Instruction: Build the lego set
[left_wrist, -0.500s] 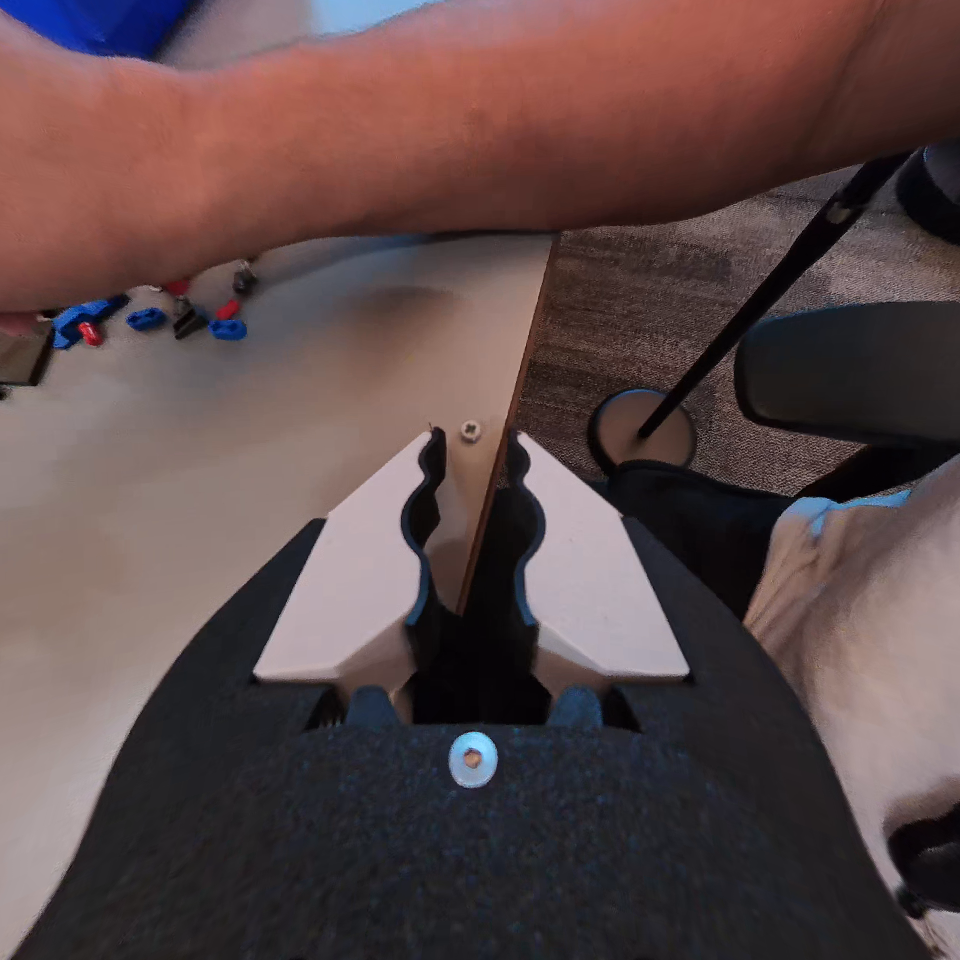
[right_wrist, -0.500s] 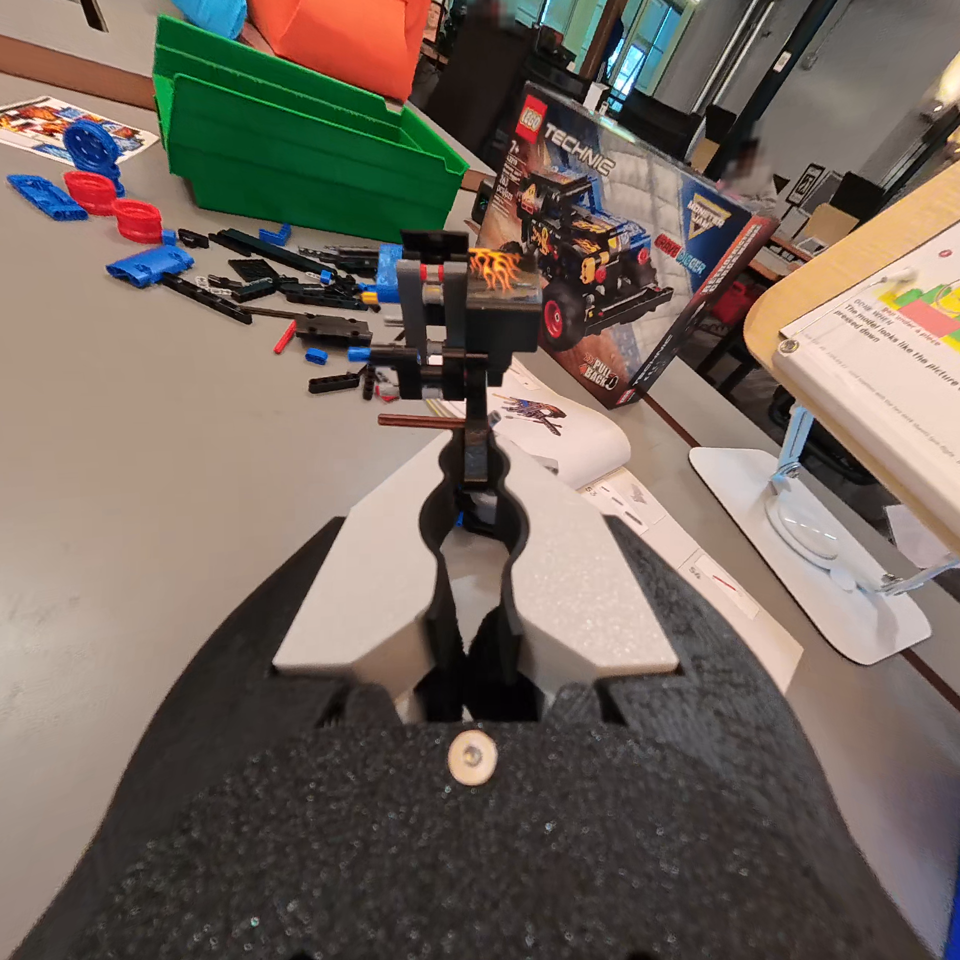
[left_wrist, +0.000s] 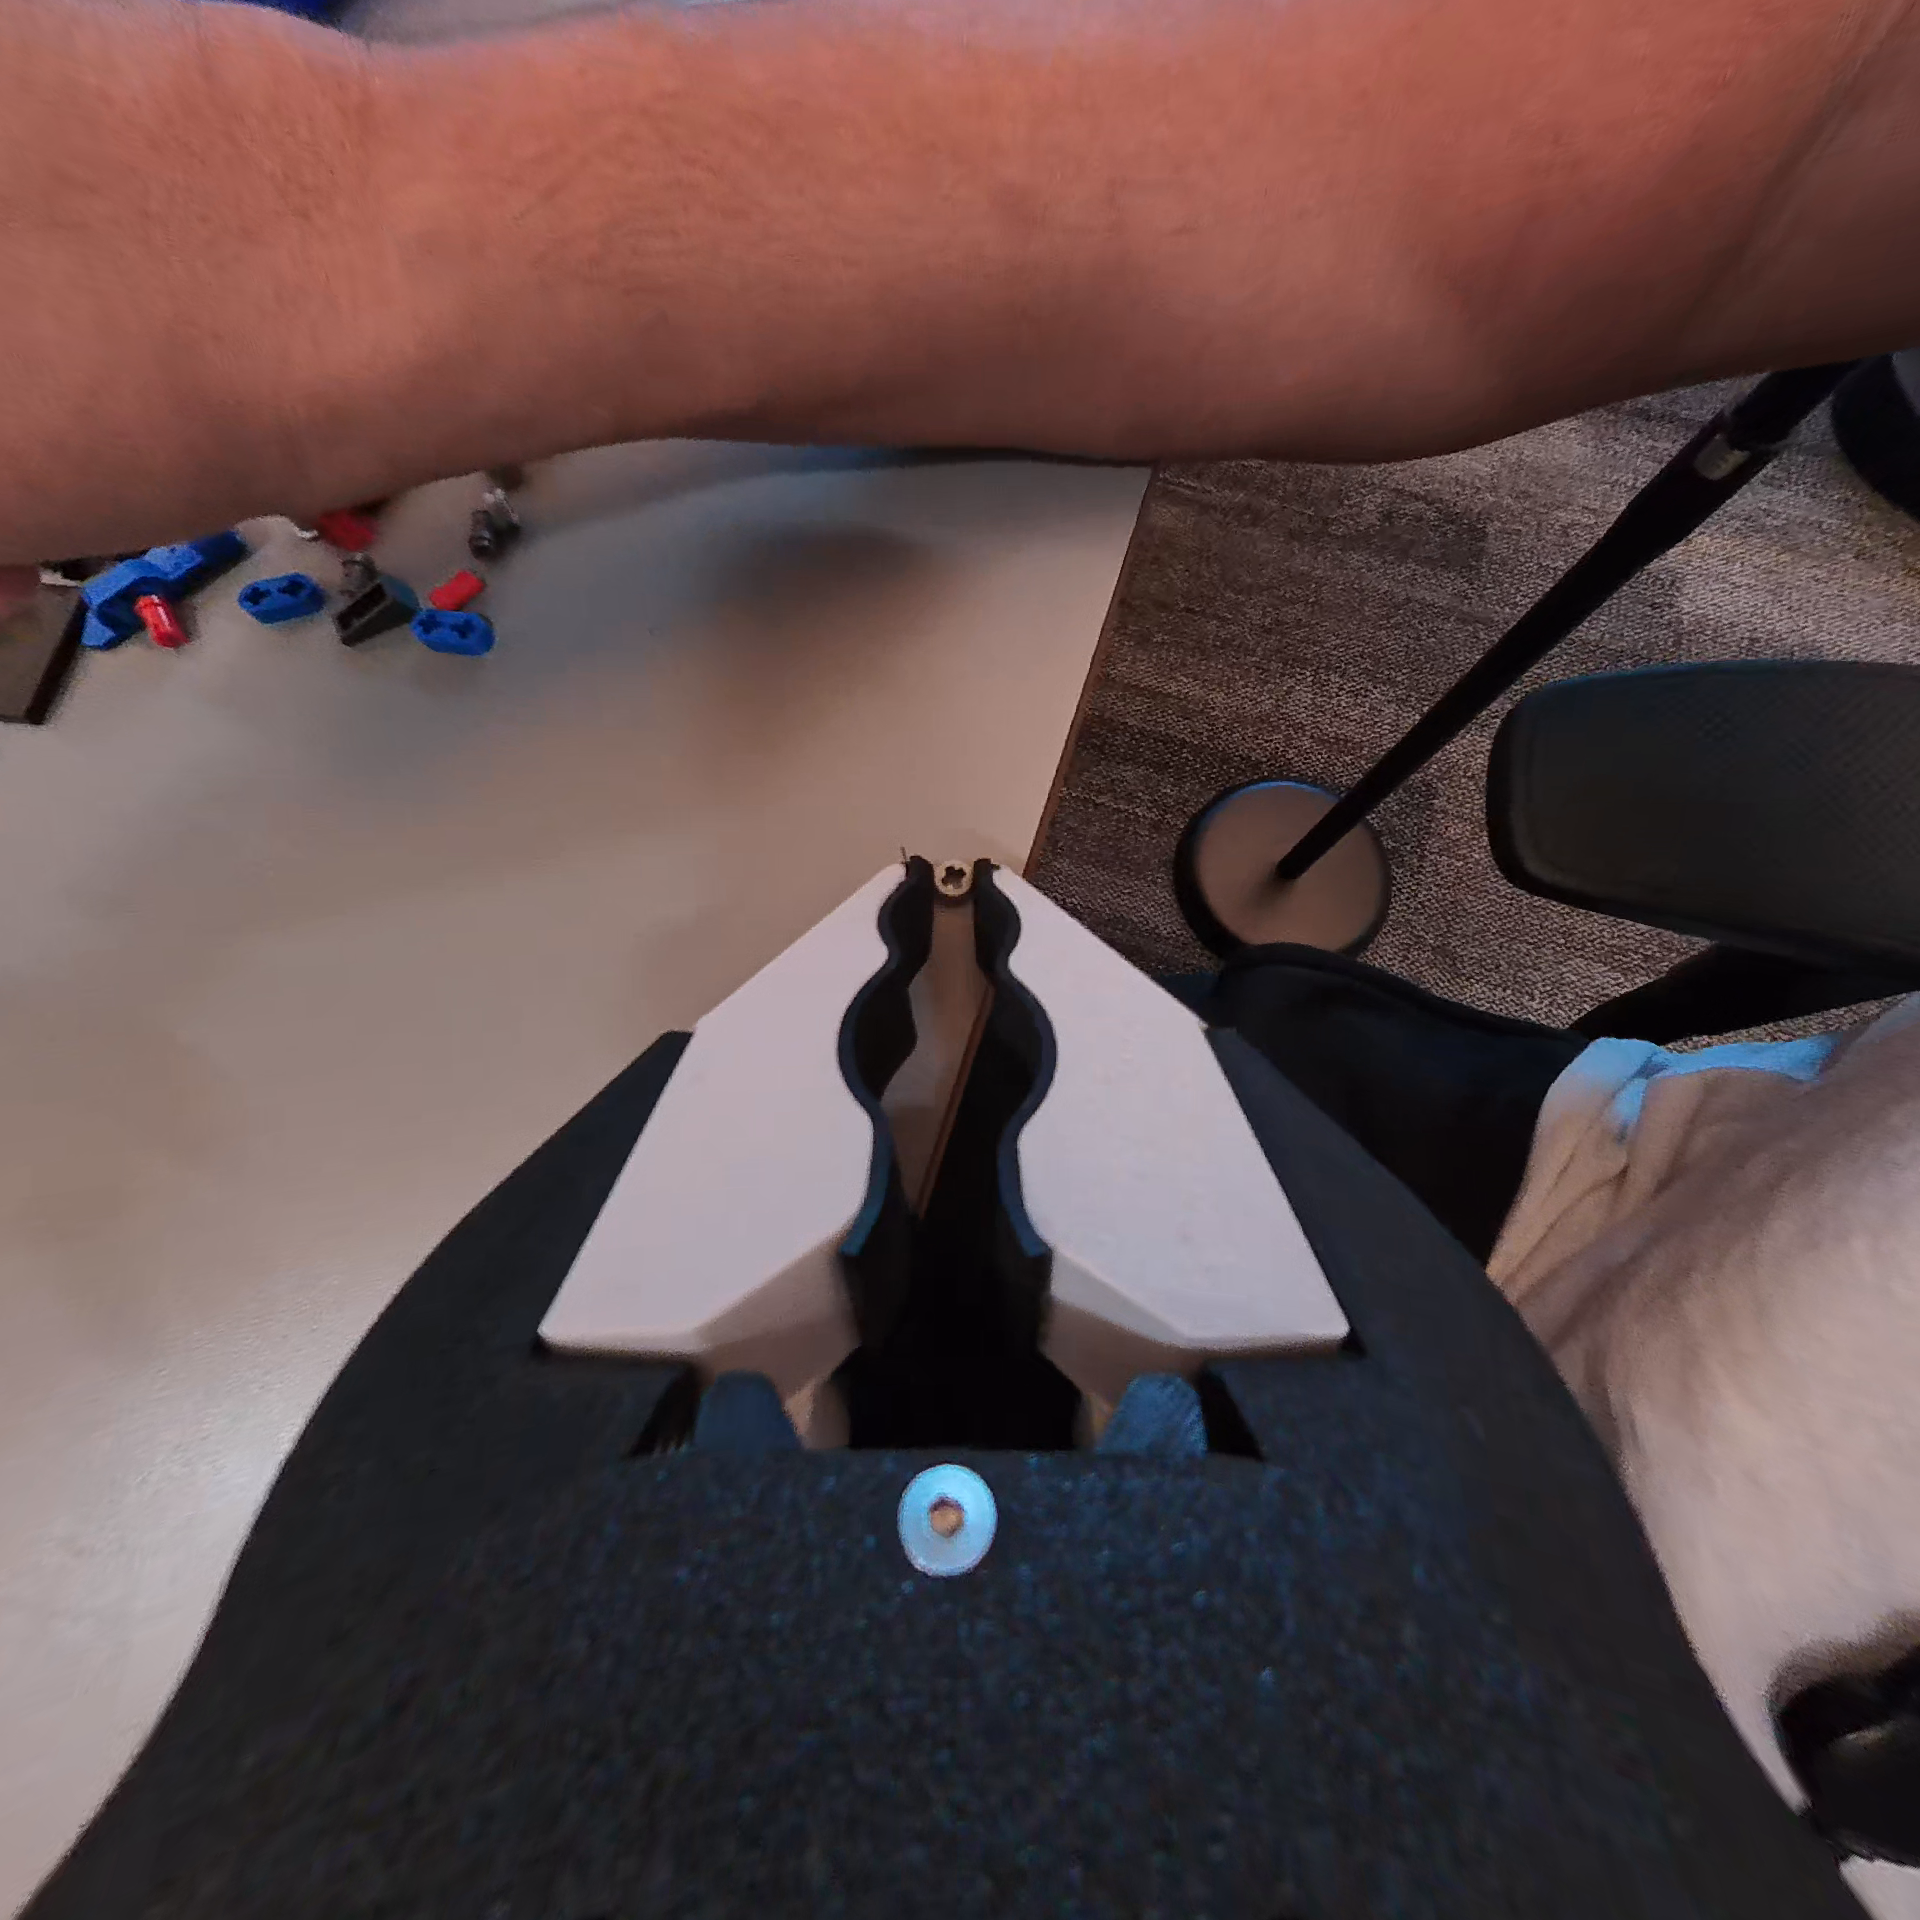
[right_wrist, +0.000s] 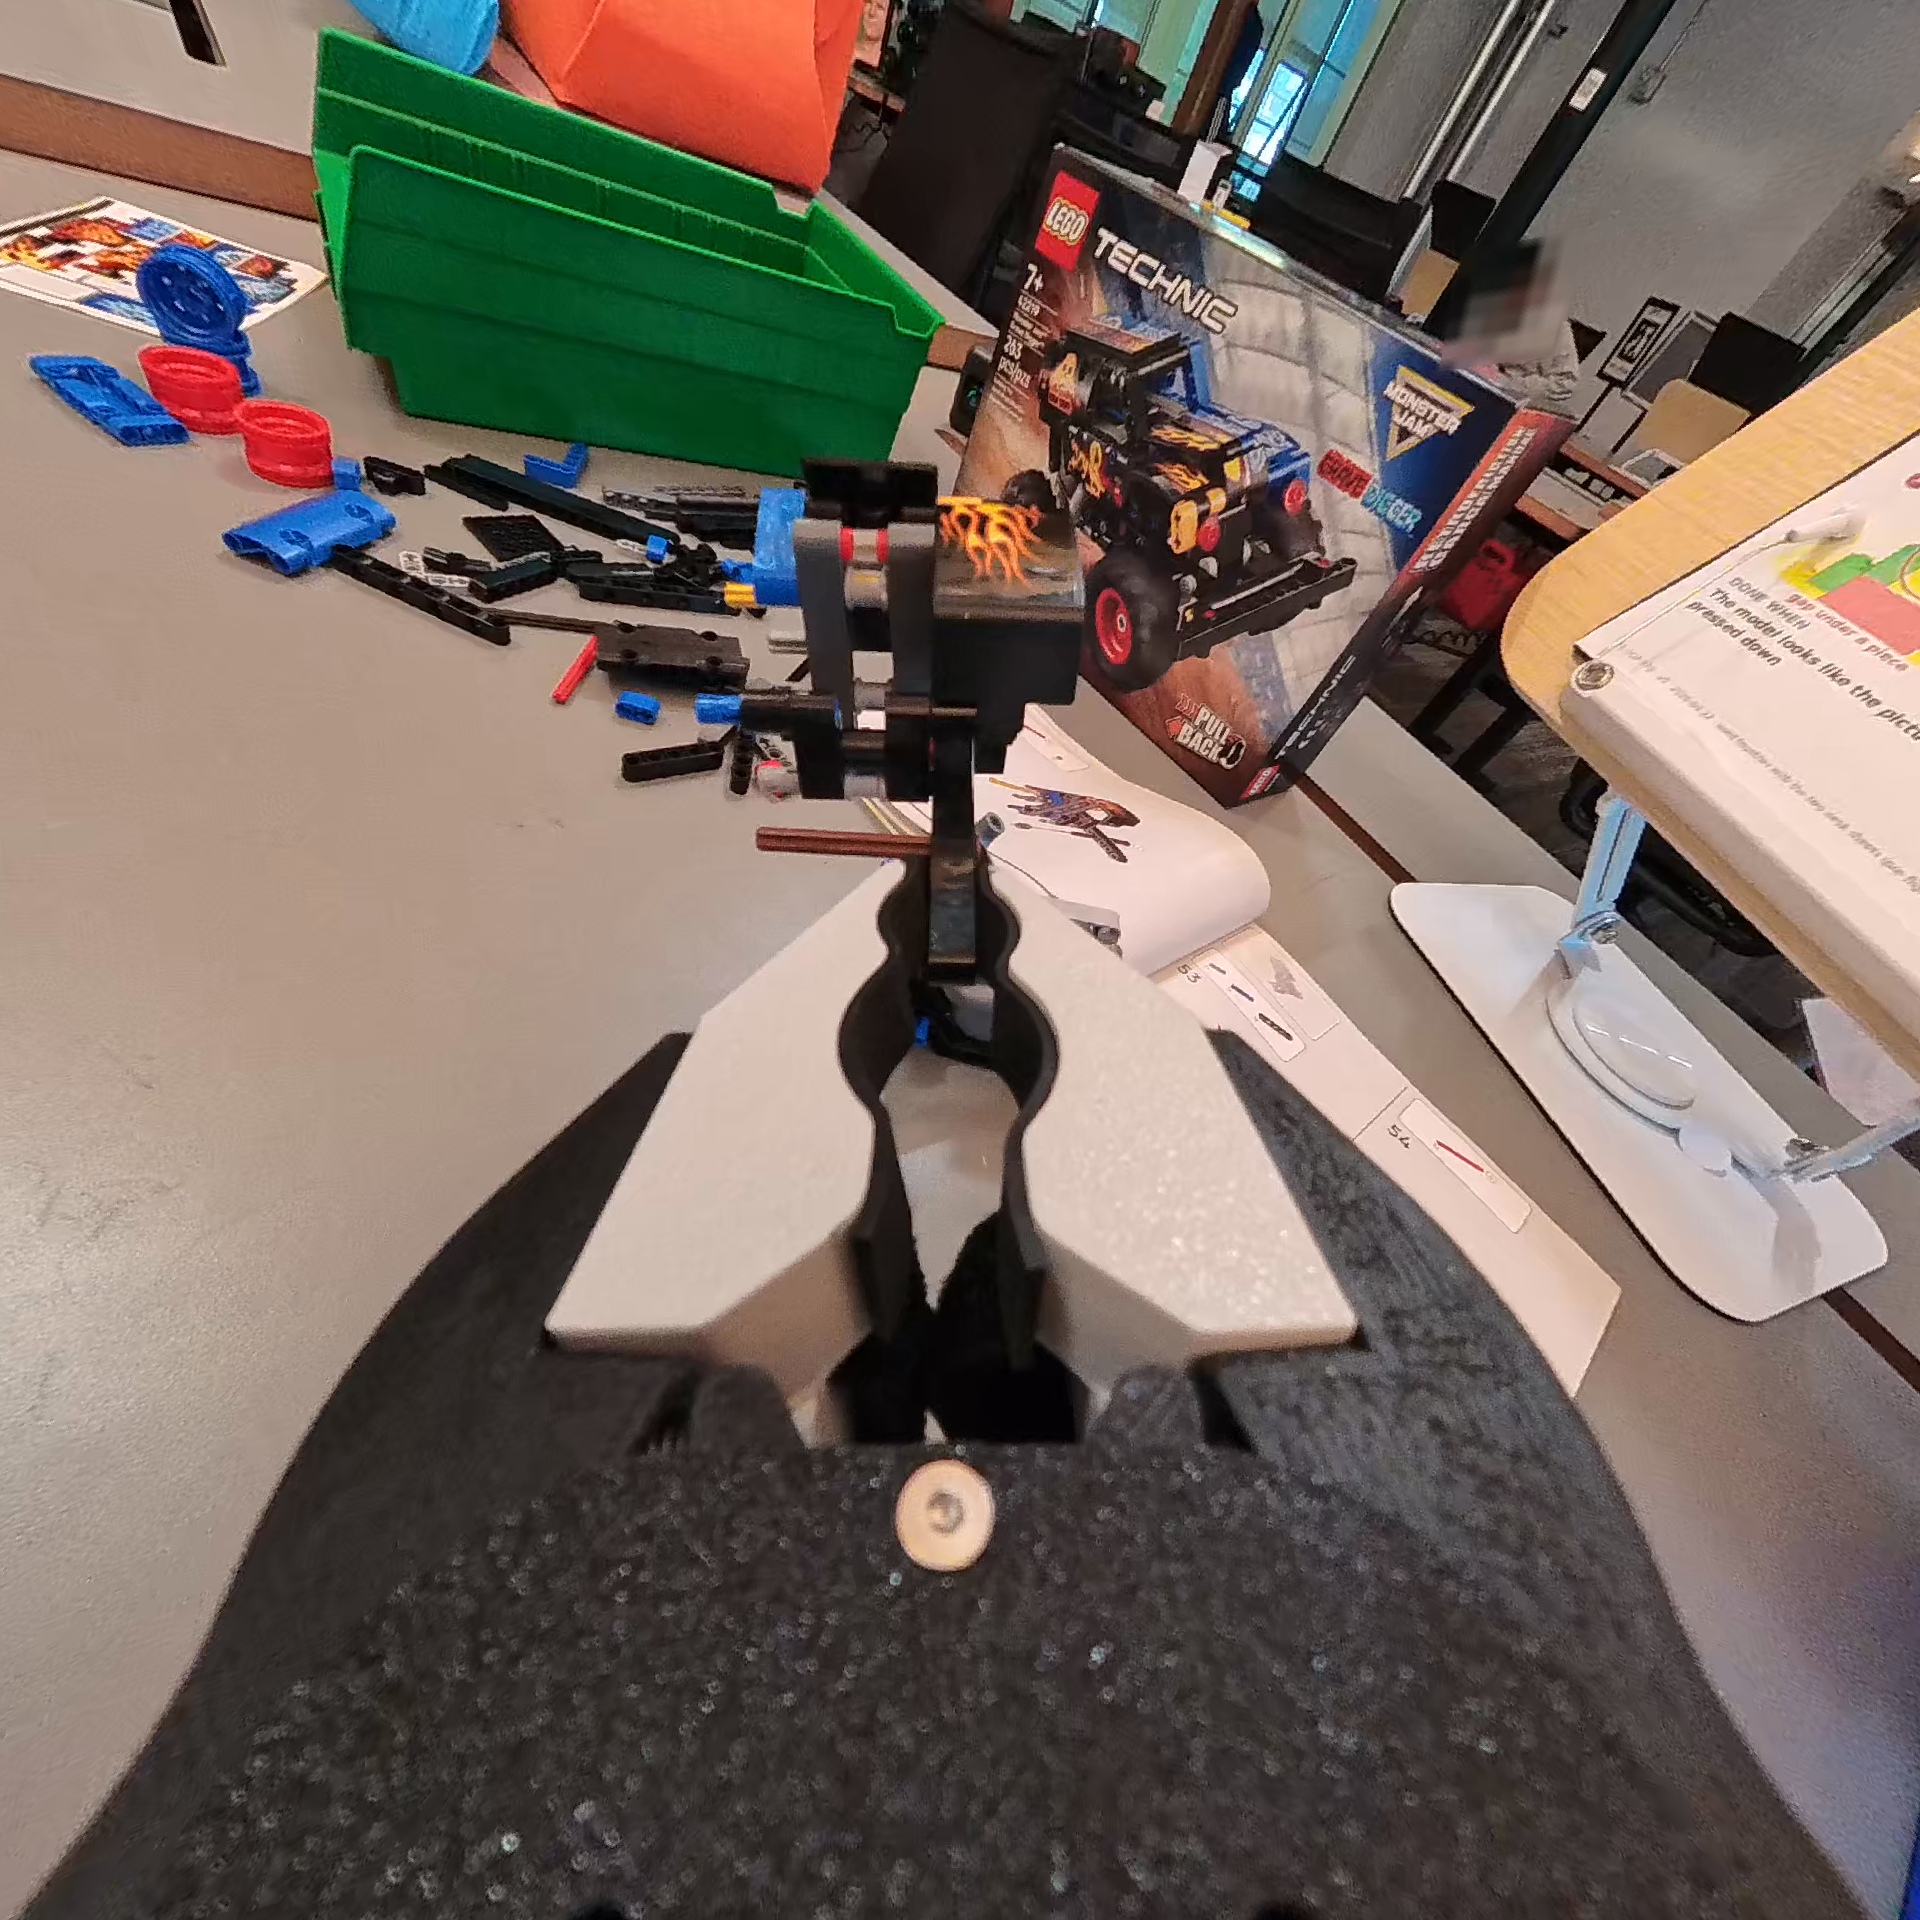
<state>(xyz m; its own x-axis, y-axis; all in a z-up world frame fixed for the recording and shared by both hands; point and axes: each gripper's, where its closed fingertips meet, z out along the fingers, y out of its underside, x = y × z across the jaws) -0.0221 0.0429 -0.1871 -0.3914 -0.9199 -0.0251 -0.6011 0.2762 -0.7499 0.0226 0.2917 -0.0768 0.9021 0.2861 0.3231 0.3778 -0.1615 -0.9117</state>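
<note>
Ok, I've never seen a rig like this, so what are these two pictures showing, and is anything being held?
Each picture comes from a camera on a hand-held gripper, looking along its two fingers. The left hand-held gripper is nearly shut over the table's edge, around a small screw, gripping nothing; a person's forearm crosses above loose bricks. The right hand-held gripper is shut on a half-built black model. Behind it lie loose parts, green bins, the set's box and an open booklet.
</note>
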